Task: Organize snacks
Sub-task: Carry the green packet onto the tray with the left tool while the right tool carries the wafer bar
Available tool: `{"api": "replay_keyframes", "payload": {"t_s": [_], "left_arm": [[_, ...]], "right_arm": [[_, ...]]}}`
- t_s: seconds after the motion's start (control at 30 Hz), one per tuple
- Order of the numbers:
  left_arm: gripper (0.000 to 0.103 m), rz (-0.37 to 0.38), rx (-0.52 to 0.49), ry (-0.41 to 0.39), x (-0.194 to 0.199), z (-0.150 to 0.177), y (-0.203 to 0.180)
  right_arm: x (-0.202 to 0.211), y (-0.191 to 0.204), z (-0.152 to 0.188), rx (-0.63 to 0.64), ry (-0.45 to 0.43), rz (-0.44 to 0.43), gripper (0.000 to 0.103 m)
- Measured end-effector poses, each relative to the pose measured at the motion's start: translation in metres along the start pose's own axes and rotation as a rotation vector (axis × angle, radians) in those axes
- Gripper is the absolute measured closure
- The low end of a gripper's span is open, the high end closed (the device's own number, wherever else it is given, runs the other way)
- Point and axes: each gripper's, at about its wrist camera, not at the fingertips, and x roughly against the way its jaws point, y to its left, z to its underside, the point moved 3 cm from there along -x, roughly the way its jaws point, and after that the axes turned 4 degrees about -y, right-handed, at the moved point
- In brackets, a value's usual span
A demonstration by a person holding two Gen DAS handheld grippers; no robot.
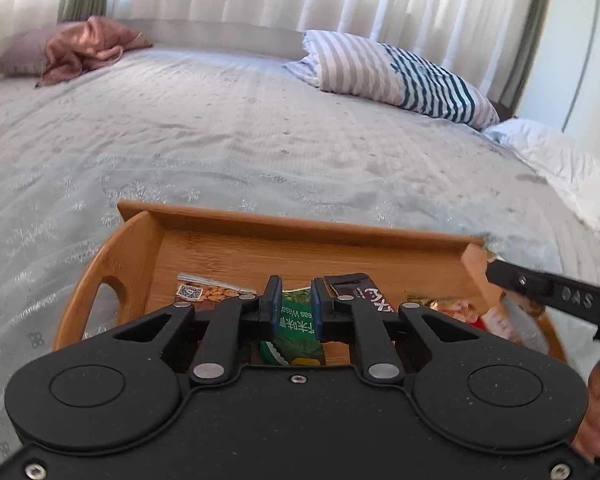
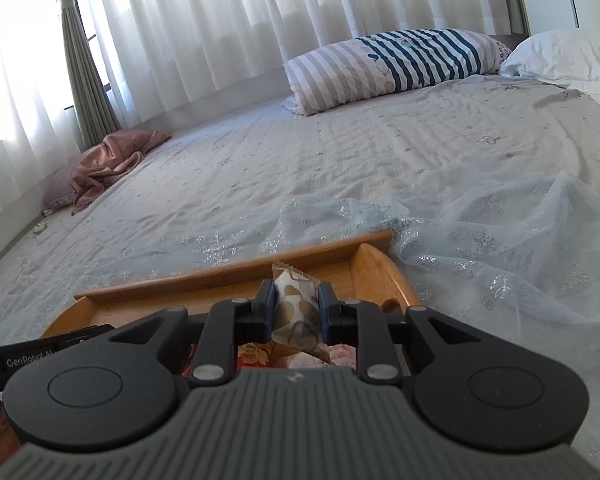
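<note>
The left tongs (image 1: 296, 312) were clamped on a green packet (image 1: 296, 332) above the tray (image 1: 260, 240). The right tongs (image 2: 296, 308) were clamped on a white pouch (image 2: 296, 304). The tray was set on the bed (image 1: 220, 128).

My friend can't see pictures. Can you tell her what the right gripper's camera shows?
The right gripper pinches a white snack packet over a wooden tray on a bed. More snacks lie below, and a striped pillow sits by the curtains.

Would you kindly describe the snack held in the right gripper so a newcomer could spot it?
On the grey bed sits a wooden tray. Above it, the right gripper pinches a white packet with tan hearts, unlike the red wrappers below.
</note>
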Motion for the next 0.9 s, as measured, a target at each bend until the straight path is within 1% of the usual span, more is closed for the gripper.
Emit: {"api": "replay_keyframes", "payload": {"t_s": [0.07,0.47,0.67,0.8,0.9], "left_arm": [[0.089,-0.002,-0.022,-0.004,-0.001,0.001,-0.003],[0.089,0.01,-0.062,0.001,-0.004,0.006,-0.014],[0.088,0.012,-0.08,0.0,-0.005,0.008,-0.017],[0.088,-0.001,-0.094,-0.002,-0.004,0.008,-0.019],[0.088,-0.012,-0.106,-0.001,-0.003,0.009,-0.021]], "right_arm": [[-0.005,0.0,0.002,-0.002,0.007,0.006,0.077],[-0.028,0.001,0.004,0.009,0.025,0.041,0.076],[-0.03,-0.002,0.008,-0.01,0.032,0.036,0.076],[-0.028,-0.001,0.007,0.003,0.034,0.041,0.069],[-0.024,-0.002,0.007,-0.011,0.032,0.032,0.069]]}}
